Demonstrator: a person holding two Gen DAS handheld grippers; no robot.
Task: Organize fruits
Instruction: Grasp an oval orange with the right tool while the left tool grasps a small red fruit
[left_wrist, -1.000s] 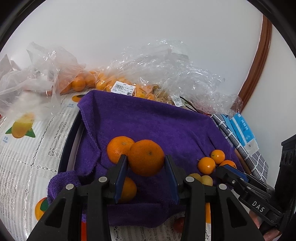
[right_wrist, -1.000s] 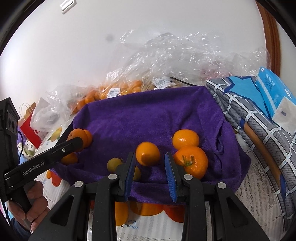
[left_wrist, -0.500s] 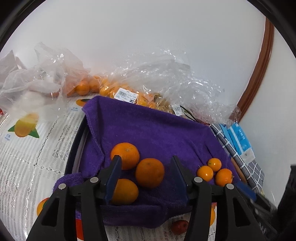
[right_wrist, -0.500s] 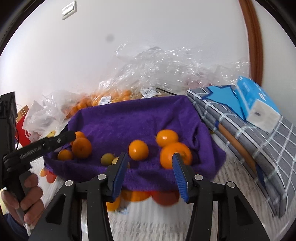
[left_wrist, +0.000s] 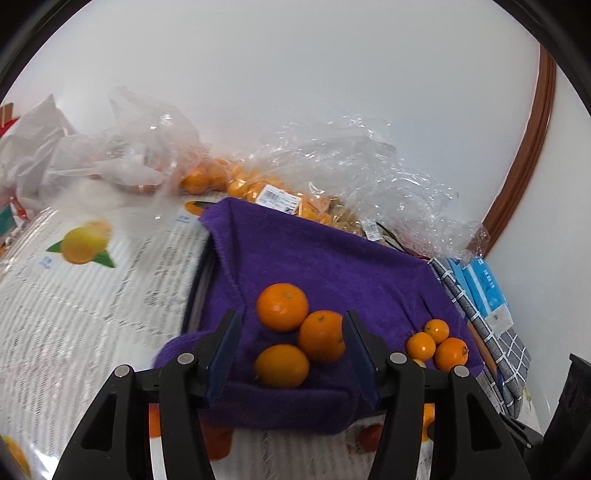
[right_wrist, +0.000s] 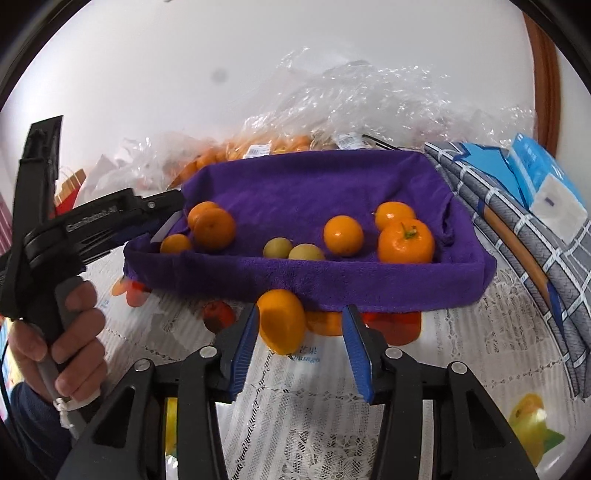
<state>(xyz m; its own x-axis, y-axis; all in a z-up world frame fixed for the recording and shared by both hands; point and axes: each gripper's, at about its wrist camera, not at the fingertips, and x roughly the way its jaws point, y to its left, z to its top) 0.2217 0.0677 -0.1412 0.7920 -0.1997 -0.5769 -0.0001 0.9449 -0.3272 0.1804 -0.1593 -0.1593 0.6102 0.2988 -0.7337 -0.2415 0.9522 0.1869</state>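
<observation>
A tray lined with a purple towel (left_wrist: 332, 266) (right_wrist: 314, 184) holds three large oranges (left_wrist: 282, 306) at its left end, three small oranges (left_wrist: 421, 345) at its right end, and two small yellowish fruits (right_wrist: 277, 247) in the middle. My left gripper (left_wrist: 291, 350) is open and empty, just in front of the large oranges. It also shows in the right wrist view (right_wrist: 110, 218). My right gripper (right_wrist: 299, 339) is open, low in front of the tray. An orange fruit (right_wrist: 281, 320) lies on the tablecloth between its fingers, untouched as far as I can tell.
Clear plastic bags of oranges (left_wrist: 258, 188) (right_wrist: 273, 147) lie behind the tray by the wall. A grey checked cloth with blue packets (right_wrist: 532, 177) (left_wrist: 484, 288) sits to the right. The lace tablecloth has printed fruit pictures (left_wrist: 83, 243).
Both grippers let go of their oranges, opened wide and drew back from the tray. The released oranges now rest on the towel. The right gripper dropped lower, to the tablecloth.
</observation>
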